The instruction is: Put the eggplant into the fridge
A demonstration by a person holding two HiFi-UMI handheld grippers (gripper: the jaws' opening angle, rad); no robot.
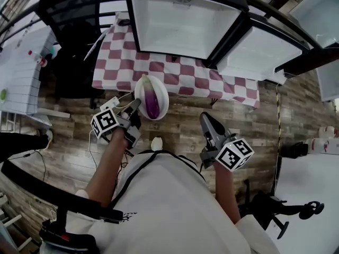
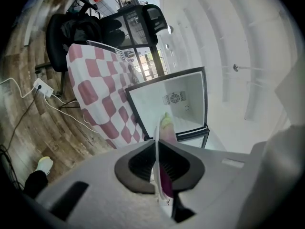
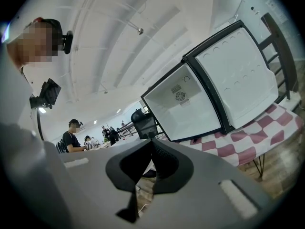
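Nearest, against a white-clad torso (image 1: 169, 194), noted two grey hand-held two-jaw grippers, each with a black-and-white marker cube. Found the left gripper (image 1: 135, 106) closed to a narrow gap on the near left rim of a round white plate (image 1: 163, 97). Confirmed in the left gripper view: both dark pads pressed on the thin plate edge, with the plate standing on edge in that view. Found the long purple eggplant (image 1: 152, 102) lying on that plate, its pale green end towards the far side. Plate and eggplant held in the air above a brown wood-plank floor (image 1: 180, 134), just short of the table edge. Found the right gripper (image 1: 206, 119) well to the right of the plate and apart from it, jaws brought together with nothing between them. On the floor to the left, noted a white power strip (image 2: 40, 86) with white cables trailing. Beyond, noted a table draped in a red-and-white checked cloth (image 1: 175, 70). On that cloth, farther off, seen a small black-framed fridge with a white interior (image 1: 180, 23), standing open, its white-lined door (image 1: 259, 52) swung out to the right. At far left, seen a black office chair (image 1: 69, 15).
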